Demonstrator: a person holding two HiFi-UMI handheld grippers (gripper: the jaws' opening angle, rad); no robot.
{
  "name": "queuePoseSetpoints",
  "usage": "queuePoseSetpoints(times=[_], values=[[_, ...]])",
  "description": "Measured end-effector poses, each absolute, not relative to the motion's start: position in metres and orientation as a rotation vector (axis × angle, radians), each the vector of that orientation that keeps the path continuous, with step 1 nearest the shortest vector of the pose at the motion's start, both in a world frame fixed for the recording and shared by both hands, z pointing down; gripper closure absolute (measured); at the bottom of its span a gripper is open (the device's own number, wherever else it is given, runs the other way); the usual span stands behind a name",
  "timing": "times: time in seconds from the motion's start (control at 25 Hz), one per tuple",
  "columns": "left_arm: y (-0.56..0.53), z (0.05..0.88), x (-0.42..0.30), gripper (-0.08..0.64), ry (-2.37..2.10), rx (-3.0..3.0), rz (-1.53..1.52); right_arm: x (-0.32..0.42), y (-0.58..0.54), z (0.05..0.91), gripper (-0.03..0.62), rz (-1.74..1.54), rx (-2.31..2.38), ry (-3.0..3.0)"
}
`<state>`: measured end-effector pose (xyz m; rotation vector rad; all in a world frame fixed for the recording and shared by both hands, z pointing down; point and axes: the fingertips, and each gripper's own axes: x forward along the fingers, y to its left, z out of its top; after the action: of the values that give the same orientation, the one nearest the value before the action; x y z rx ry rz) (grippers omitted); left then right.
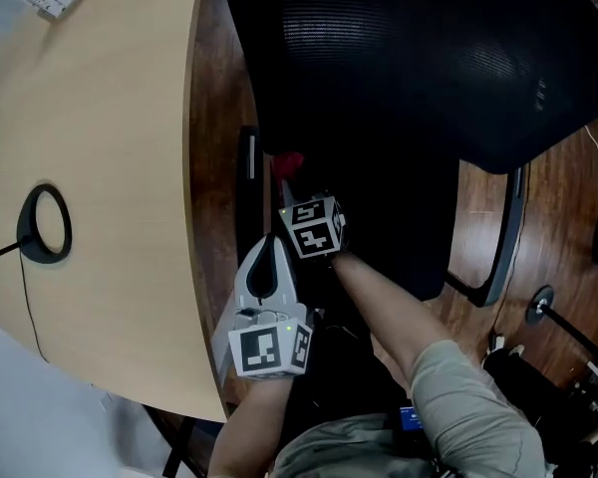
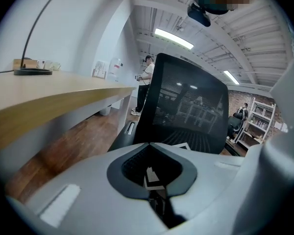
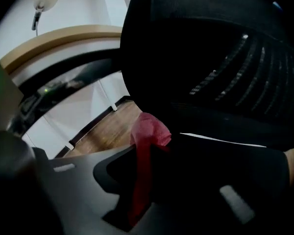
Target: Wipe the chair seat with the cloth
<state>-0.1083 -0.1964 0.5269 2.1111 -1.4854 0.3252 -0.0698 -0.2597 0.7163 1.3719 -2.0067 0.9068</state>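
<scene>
Red cloth (image 3: 149,131) hangs clamped in the right gripper (image 3: 140,182), bunched past its tips, low over the chair seat (image 1: 404,222) near the edge beside the desk (image 1: 100,167). Whether it touches the seat cannot be told. The left gripper (image 2: 154,180) has its jaws together on nothing and hangs close to the desk edge. The wipe would likely go best with the bunch pressed flat and the clamp firm. Overlapping strokes should run across the seat toward the backrest (image 1: 419,58), jaw tips kept off the fabric. No container is in view.
</scene>
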Motion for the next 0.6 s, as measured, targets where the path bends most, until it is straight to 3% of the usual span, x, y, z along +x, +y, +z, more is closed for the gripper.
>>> queuePoseSetpoints(times=[0.28, 0.6], values=[[-0.192, 0.534, -0.105, 0.555, -1.47, 2.133, 0.321, -0.063, -0.275, 0.753, 0.529, 0.94, 1.38, -1.941], [-0.191, 0.545, -0.075, 0.555, -1.418, 2.157, 0.349, 0.003, -0.27, 0.761, 0.531, 0.963, 1.468, -1.85]])
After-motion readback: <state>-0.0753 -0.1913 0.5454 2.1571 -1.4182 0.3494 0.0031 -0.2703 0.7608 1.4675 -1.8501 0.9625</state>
